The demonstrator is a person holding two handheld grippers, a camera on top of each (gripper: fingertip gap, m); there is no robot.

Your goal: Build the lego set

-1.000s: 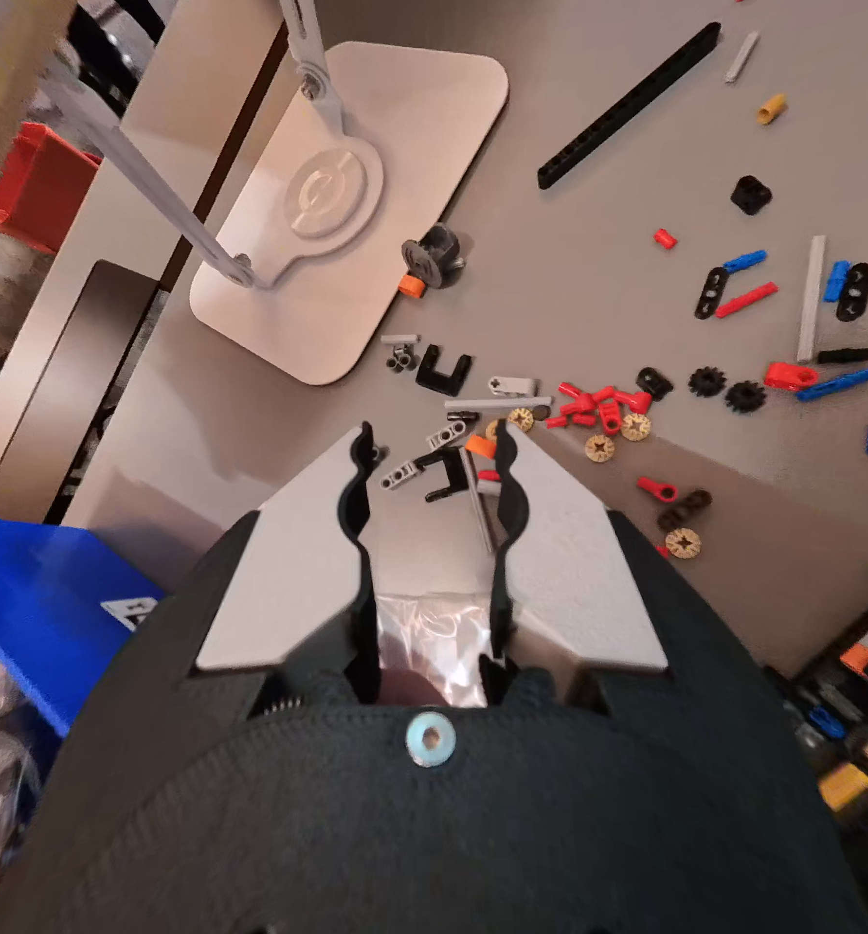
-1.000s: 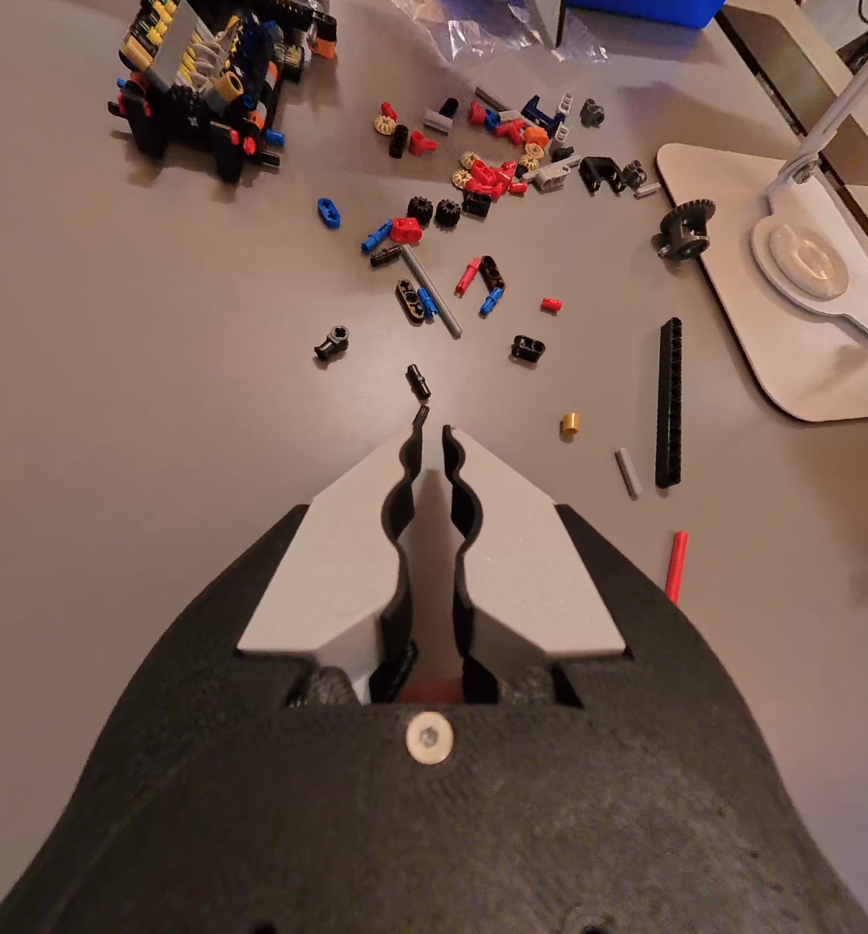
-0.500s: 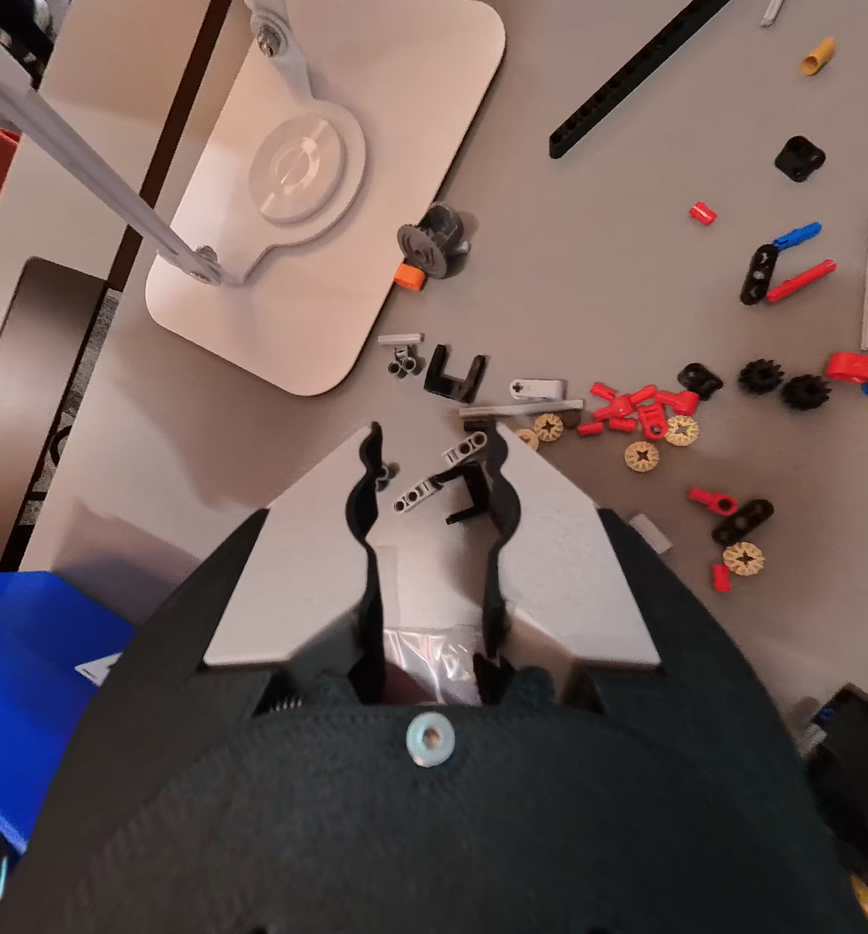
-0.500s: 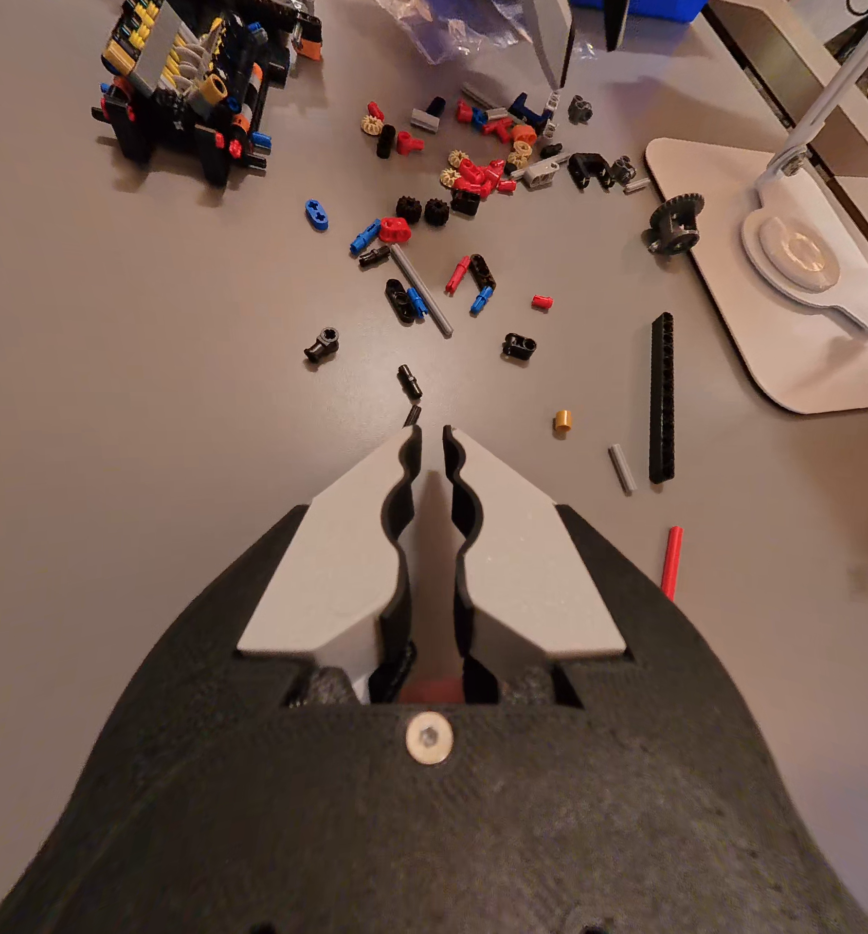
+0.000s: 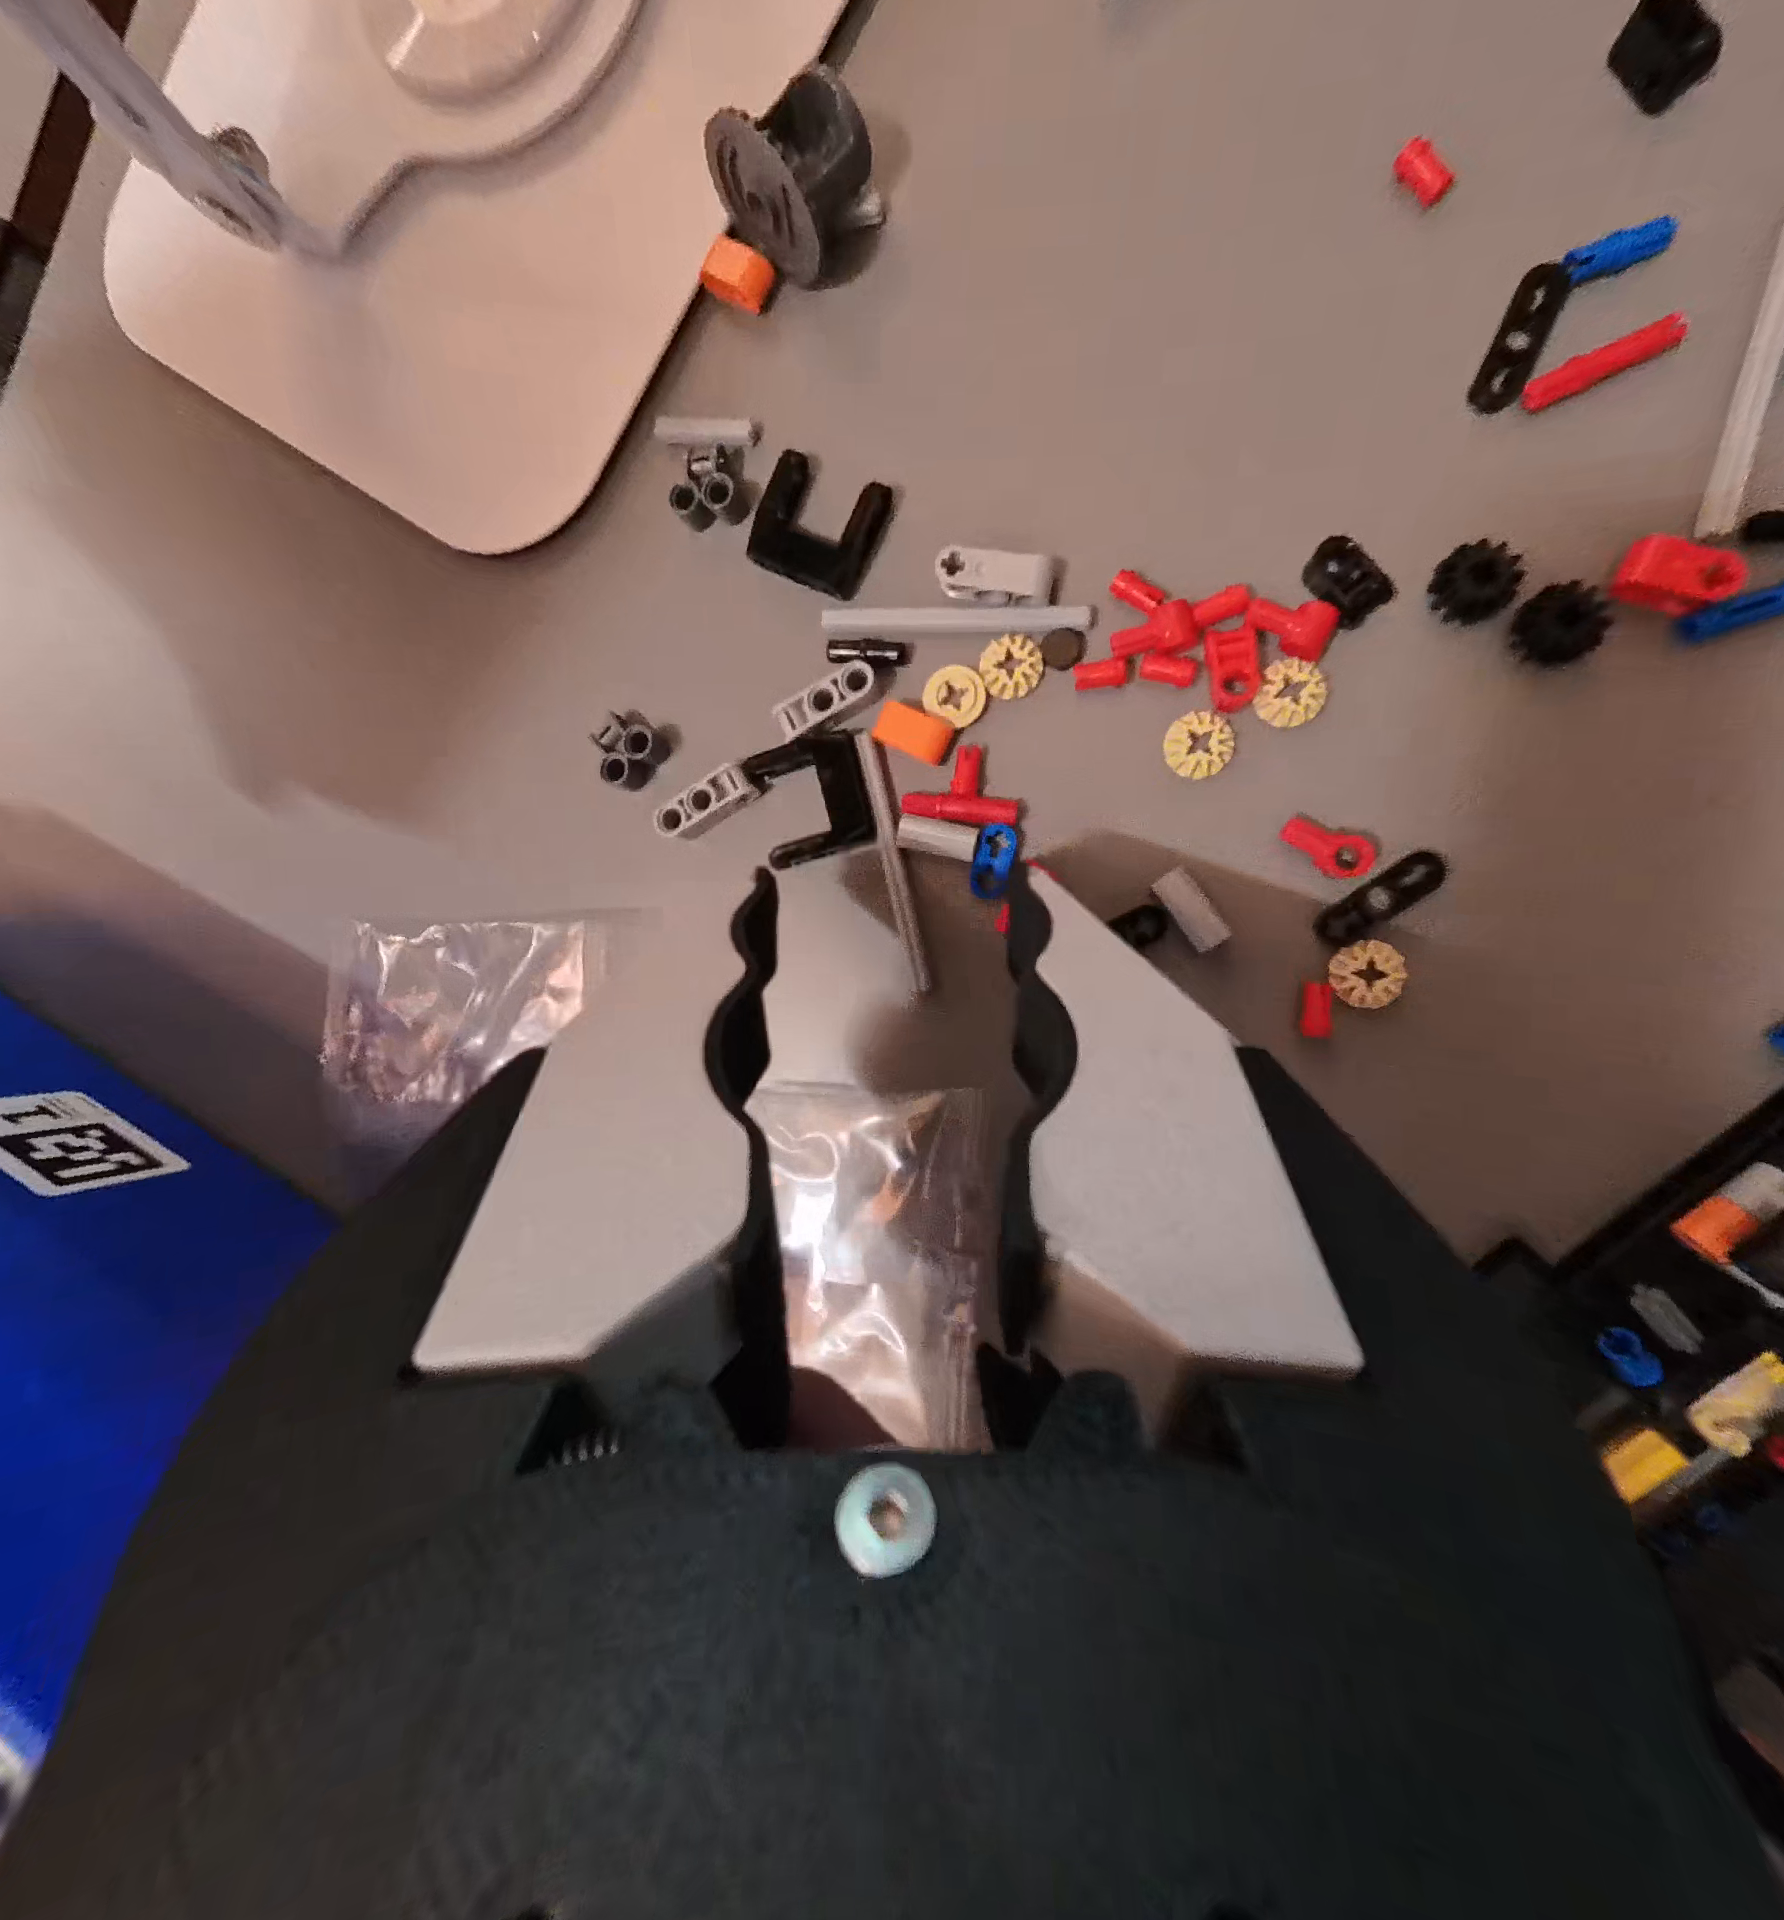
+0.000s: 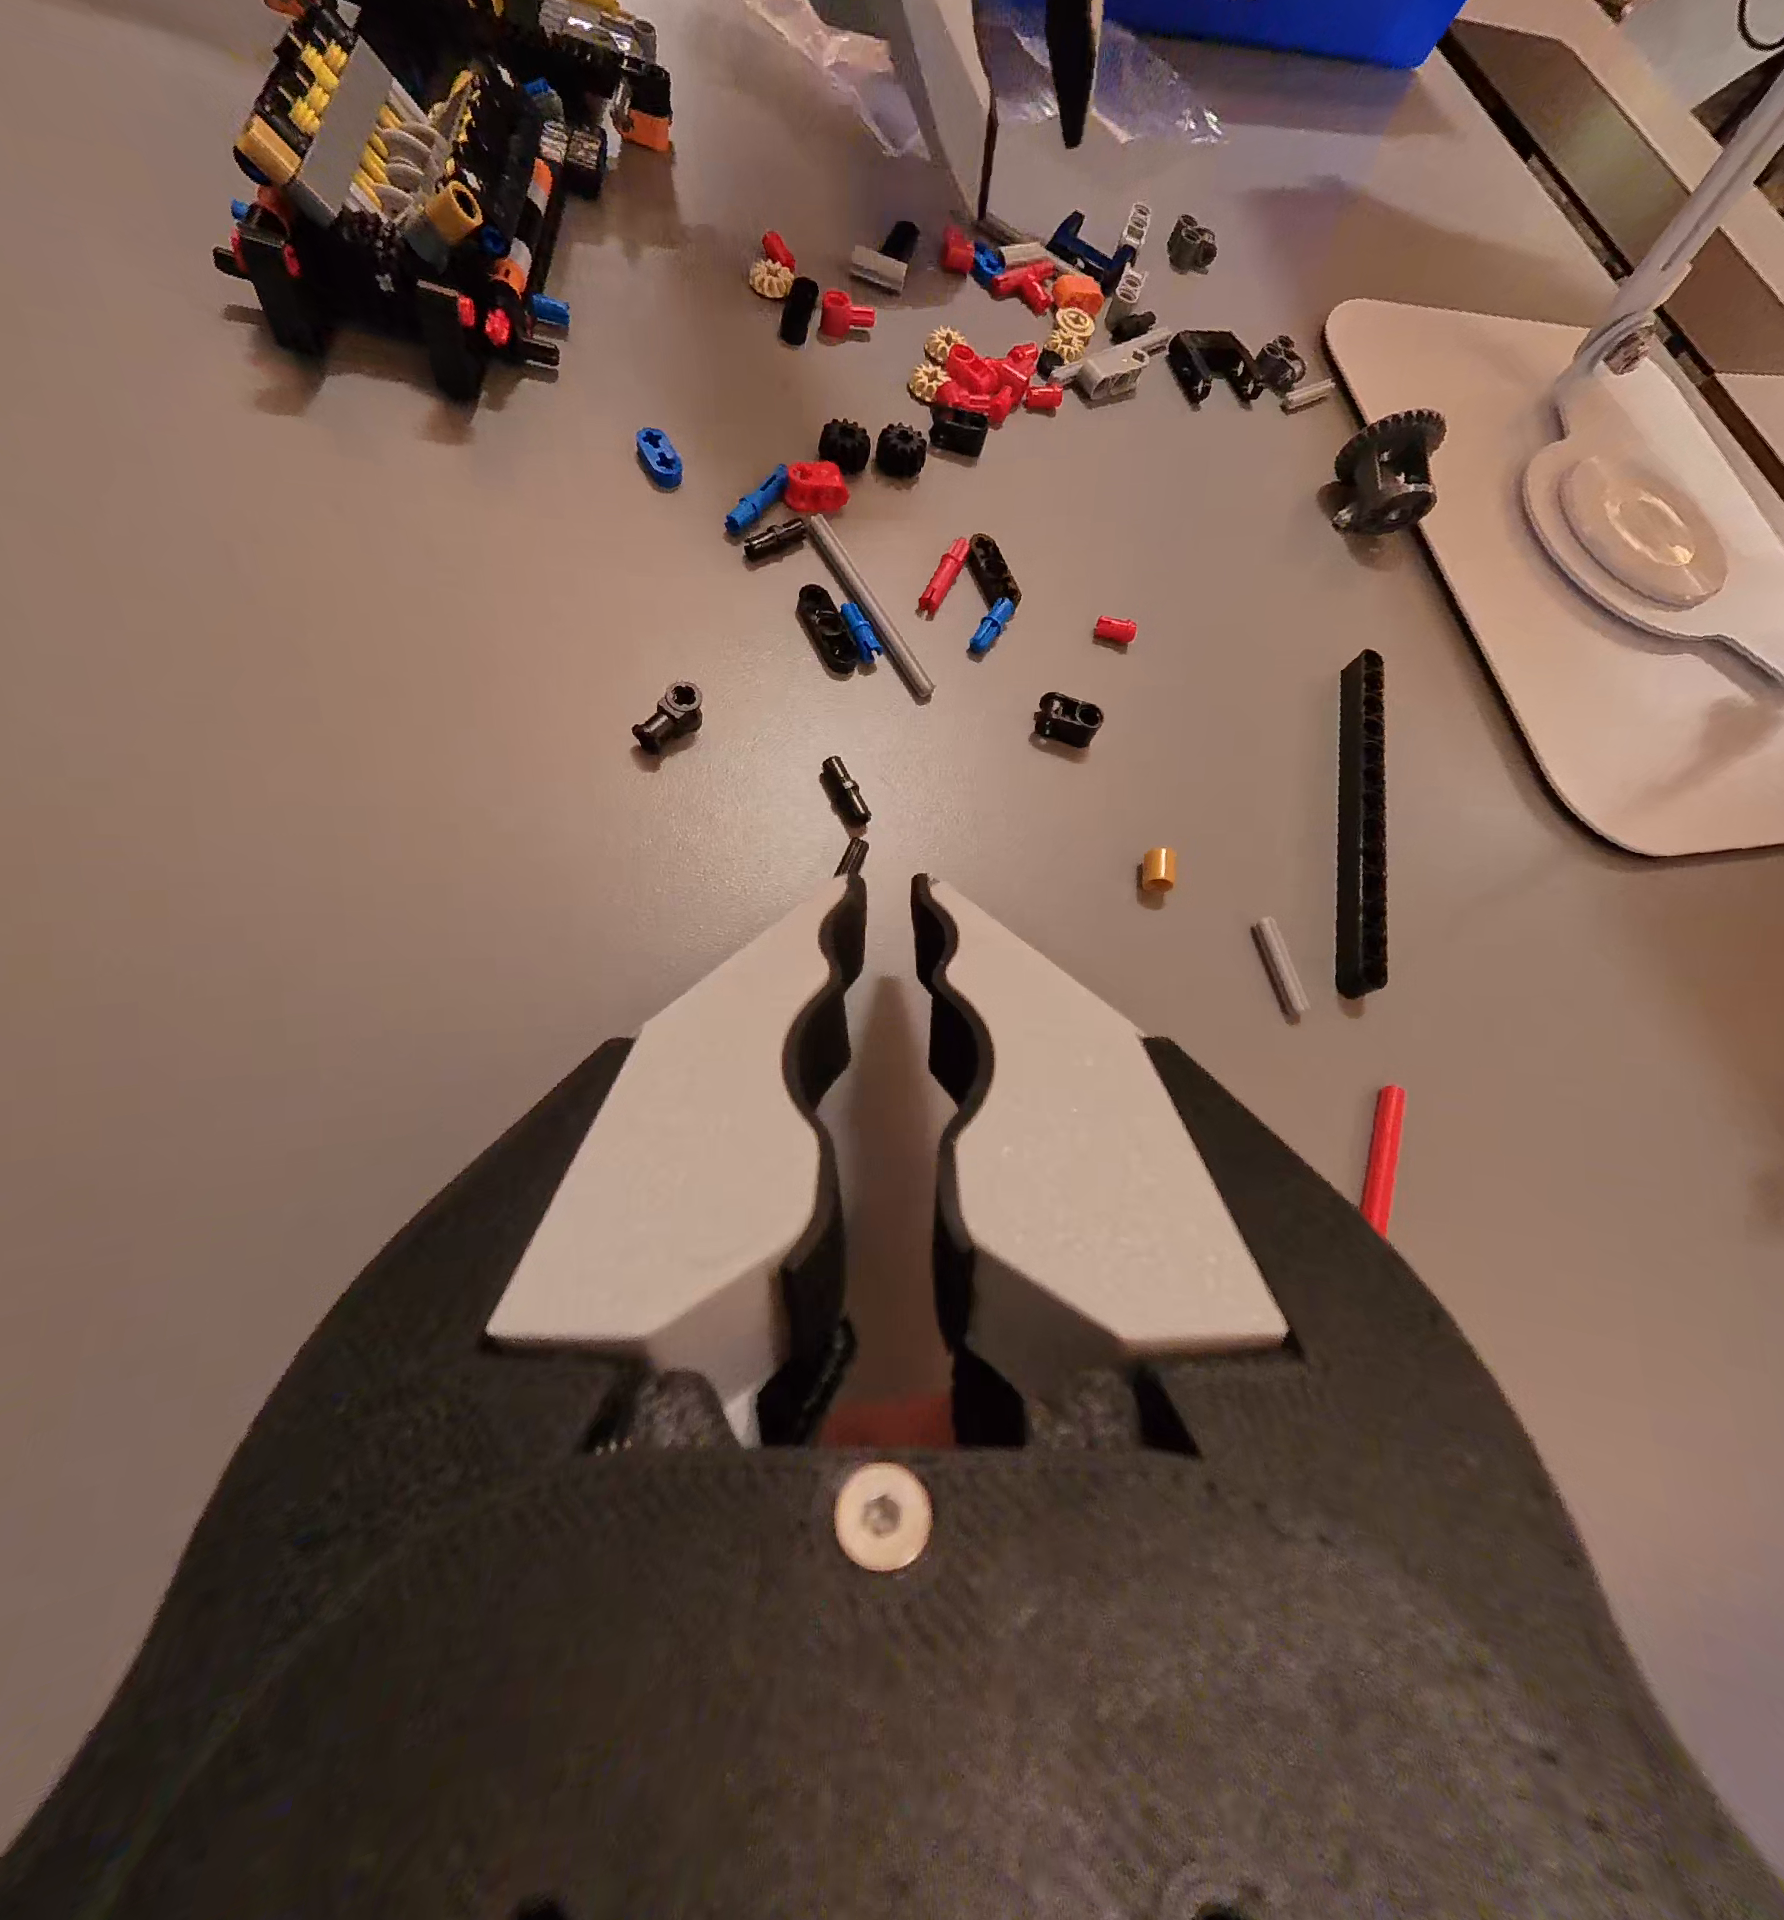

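Loose Lego parts lie scattered on the grey table [image 6: 244, 831]. My left gripper [image 5: 893, 894] is open and empty, low over a cluster of parts. A thin grey axle [image 5: 893, 862] lies between its tips, and a black U bracket [image 5: 820, 800] sits just ahead of the left fingertip. My right gripper [image 6: 885, 883] is nearly shut, its jaws a narrow slit apart with nothing between them. A black pin [image 6: 844, 790] and a tiny dark piece [image 6: 853, 855] lie just ahead of its tips. The partly built model [image 6: 400, 187] stands at the far left. The left gripper's fingers [image 6: 935, 114] show at the top.
A white stand base [image 6: 1646, 623] lies at the right, with a black gear [image 6: 1387, 468] at its edge. A blue bin [image 5: 88, 1351] and clear plastic bags [image 5: 452, 997] lie by the left gripper. A long black beam [image 6: 1361, 821] and a red axle [image 6: 1381, 1153] lie right of my right gripper. The gap from one gripper's tips to the other's is roughly 25 centimetres. The partly built model [image 6: 400, 187] lies around 15 centimetres away from my left fingertips.
My left gripper has come lower and drawn back slightly, so the parts look larger and the grey axle shows between its tips again. The right gripper has barely moved.
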